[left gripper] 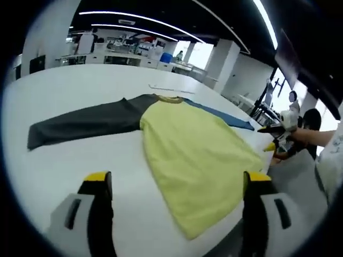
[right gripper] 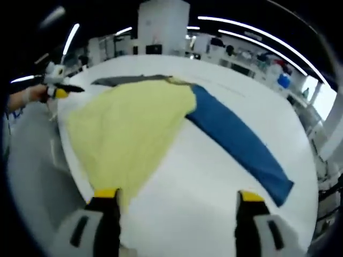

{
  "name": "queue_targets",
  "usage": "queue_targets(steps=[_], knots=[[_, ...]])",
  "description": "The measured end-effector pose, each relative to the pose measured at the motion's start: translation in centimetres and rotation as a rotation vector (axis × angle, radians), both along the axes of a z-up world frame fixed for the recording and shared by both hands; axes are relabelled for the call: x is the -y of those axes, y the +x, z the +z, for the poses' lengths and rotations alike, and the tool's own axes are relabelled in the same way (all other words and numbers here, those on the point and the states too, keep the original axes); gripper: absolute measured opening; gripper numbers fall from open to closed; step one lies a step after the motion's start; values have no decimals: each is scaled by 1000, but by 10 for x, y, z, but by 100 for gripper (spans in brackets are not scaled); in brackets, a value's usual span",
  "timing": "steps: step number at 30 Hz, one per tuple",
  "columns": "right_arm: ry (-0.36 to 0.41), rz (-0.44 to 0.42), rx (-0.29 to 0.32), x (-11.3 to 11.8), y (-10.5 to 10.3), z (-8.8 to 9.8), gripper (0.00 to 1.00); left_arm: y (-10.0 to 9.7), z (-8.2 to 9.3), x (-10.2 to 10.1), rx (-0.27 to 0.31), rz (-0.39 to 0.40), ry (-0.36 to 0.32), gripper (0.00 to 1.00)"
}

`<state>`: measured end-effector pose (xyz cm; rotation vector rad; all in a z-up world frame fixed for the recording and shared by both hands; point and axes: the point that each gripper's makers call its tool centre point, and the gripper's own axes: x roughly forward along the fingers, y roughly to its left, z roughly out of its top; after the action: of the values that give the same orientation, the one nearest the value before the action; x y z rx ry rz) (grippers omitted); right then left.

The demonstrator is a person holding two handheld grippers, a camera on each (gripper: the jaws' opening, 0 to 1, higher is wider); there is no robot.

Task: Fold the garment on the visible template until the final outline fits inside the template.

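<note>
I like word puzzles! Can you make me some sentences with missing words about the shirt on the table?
1. The shirt has a body coloured ____.
2. One sleeve is dark grey and the other sleeve is ____.
3. The shirt lies spread flat on a table coloured ____.
4. The left gripper and the right gripper both have jaws standing ____.

Missing words: yellow; blue; white; open

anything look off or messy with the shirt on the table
Nothing damaged. The shirt lies flat and unfolded on the white table, grey sleeve and blue sleeve spread wide. Its yellow hem corner sits right at the table's near edge. No template outline is clear to see.
</note>
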<state>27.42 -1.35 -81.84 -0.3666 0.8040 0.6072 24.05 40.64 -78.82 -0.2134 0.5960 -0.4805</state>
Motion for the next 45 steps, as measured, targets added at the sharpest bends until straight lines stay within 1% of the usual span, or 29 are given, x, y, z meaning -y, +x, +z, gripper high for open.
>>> queue_targets(steps=[1, 5, 8, 9, 11, 12, 15, 17, 19, 23, 26, 30, 34, 36, 38, 45], knots=[[-9, -8, 4, 3, 6, 0, 84, 1, 0, 0, 2, 2, 0, 99], [-30, -19, 20, 10, 27, -1, 82, 1, 2, 0, 3, 13, -1, 99], [-55, -23, 30, 18, 45, -3, 76, -1, 1, 0, -4, 17, 4, 99], [-65, -22, 43, 19, 53, -3, 75, -1, 1, -1, -5, 18, 6, 99], [-88, -22, 60, 20, 62, -2, 71, -3, 0, -1, -11, 20, 10, 99], [-103, -25, 69, 21, 69, -2, 68, -3, 0, -1, -12, 22, 10, 99], [-107, -25, 91, 19, 85, -3, 55, -6, -2, -1, -22, 31, 8, 99], [-173, -28, 111, 27, 99, -8, 43, -7, -3, -1, -30, 37, 7, 99], [-193, -23, 130, 28, 111, -11, 33, -9, -3, -1, -35, 42, 6, 99], [-197, -18, 101, 27, 120, -16, 20, -8, -5, -4, -39, 52, 1, 99], [-211, -9, 96, 27, 125, -19, 16, -9, -7, -6, -46, 64, -2, 98], [-191, -2, 71, 23, 127, -24, 10, -10, -9, -6, -55, 72, -4, 98], [-174, 2, 61, 21, 130, -26, 2, -12, -10, -6, -64, 75, -4, 97], [-185, 0, 70, 24, 130, -26, 1, -13, -12, -7, -69, 75, -5, 96], [-183, -5, 67, 27, 135, -27, 0, -13, -13, -7, -75, 74, -5, 96], [-181, -51, 65, 39, 146, -26, 0, -12, -14, -7, -80, 72, -8, 95]])
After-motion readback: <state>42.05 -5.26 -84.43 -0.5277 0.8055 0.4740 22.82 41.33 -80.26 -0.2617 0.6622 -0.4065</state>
